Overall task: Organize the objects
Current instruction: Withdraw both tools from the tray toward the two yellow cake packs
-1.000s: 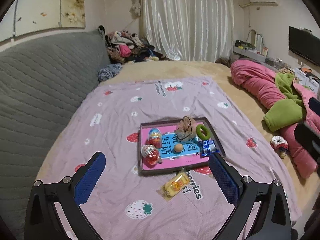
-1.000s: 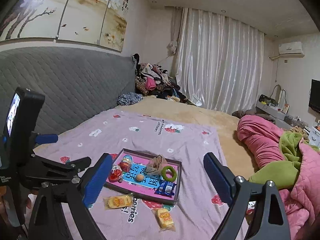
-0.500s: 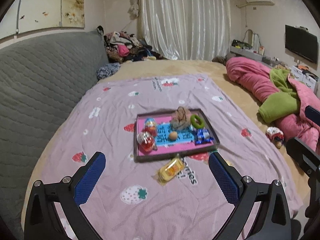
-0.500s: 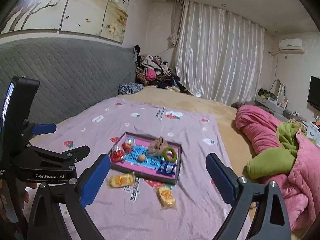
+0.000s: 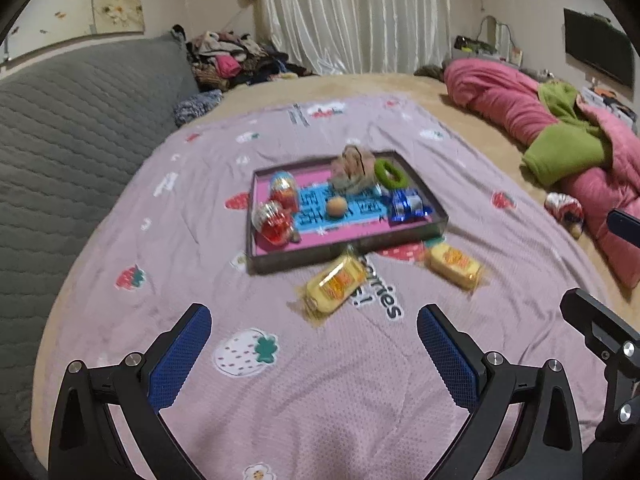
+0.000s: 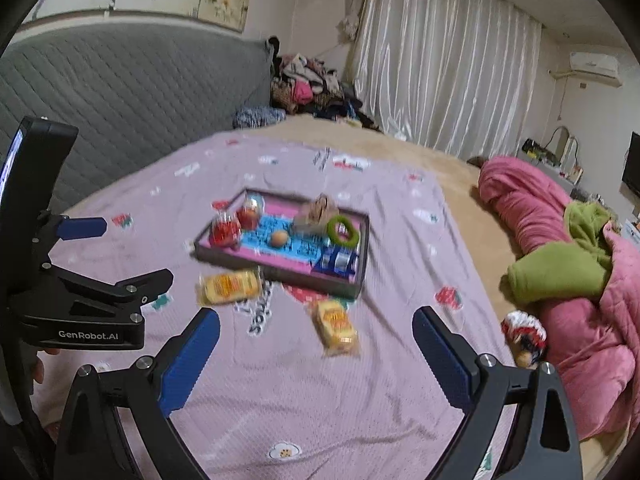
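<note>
**A:** Both your grippers hang over the bed with nothing in them: the left gripper [image 5: 314, 354] and the right gripper [image 6: 316, 354] each have their fingers spread wide. The tray [image 5: 344, 249] sits mid-blanket, and two yellow snack packets lie outside it, one touching its near wall [image 5: 336, 283], the other just beside its near right corner [image 5: 454, 265].

**B:** What can go wrong for you from here?

**A:** The blanket [image 5: 280, 400] is soft bedding, so if you press down on a packet the fingers may pinch cloth along with the wrapper and drag the tray. The wrappers look slick; a grip on the crimped edge alone could slip. And the packet against the tray wall leaves you little room on that side, so a finger may knock the wall.

**B:** Anything crowding the tray itself?

**A:** Yes. Two clear capsule toys [image 5: 276, 220] stand at its left end, a small orange ball [image 5: 336, 206] in the middle, a crumpled tan cloth [image 5: 352, 168] and a green ring [image 5: 390, 174] at the back, a blue foil packet [image 5: 408, 206] at right. The frames are blurred, so I'd guess free floor only along the front centre. Your two grippers are also close together; mind they don't collide. The pink quilt [image 5: 520, 104] is well apart.
</note>
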A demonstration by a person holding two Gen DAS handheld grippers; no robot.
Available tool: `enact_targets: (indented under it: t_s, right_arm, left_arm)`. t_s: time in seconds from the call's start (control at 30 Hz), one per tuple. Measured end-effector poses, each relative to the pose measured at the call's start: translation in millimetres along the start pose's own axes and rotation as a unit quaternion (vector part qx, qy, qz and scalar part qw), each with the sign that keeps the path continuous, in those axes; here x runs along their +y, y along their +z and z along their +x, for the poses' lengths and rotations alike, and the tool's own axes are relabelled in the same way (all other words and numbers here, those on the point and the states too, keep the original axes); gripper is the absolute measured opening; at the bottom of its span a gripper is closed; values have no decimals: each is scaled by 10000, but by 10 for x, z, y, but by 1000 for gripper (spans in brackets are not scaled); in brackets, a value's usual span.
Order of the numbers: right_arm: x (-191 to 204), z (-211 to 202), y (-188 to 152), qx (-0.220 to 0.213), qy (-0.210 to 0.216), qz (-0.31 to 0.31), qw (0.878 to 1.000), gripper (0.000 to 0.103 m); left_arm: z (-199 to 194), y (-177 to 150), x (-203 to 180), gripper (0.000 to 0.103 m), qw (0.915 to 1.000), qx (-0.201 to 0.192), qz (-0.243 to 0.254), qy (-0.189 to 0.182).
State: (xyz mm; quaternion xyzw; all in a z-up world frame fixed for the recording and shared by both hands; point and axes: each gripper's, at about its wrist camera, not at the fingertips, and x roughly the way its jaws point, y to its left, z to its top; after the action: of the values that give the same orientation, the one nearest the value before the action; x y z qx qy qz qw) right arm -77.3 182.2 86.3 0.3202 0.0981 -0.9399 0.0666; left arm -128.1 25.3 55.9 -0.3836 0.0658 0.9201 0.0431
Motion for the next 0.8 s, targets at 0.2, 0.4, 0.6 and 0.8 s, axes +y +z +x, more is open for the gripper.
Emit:
enact_targets:
  t_s: [0.2,0.4,0.6,0.8]
  right_arm:
    - [-106,347,-151,340,1,100,9994,98]
    - [-189,738,-228,621,21,156,9979,98]
    - [-240,1162,-280,881,72,127,9960,98]
    - [-305,1599,-330,1106,101,67,9938,98]
  left_arm:
    - [354,-74,-15,103,9998,156,24,-131]
    - [728,-69,-32,103,9990,357,-38,-263]
    - [1197,-51,-67,103,9978,588,48,-317]
    - [1562,-15,-120,103,9972,594,337,-312]
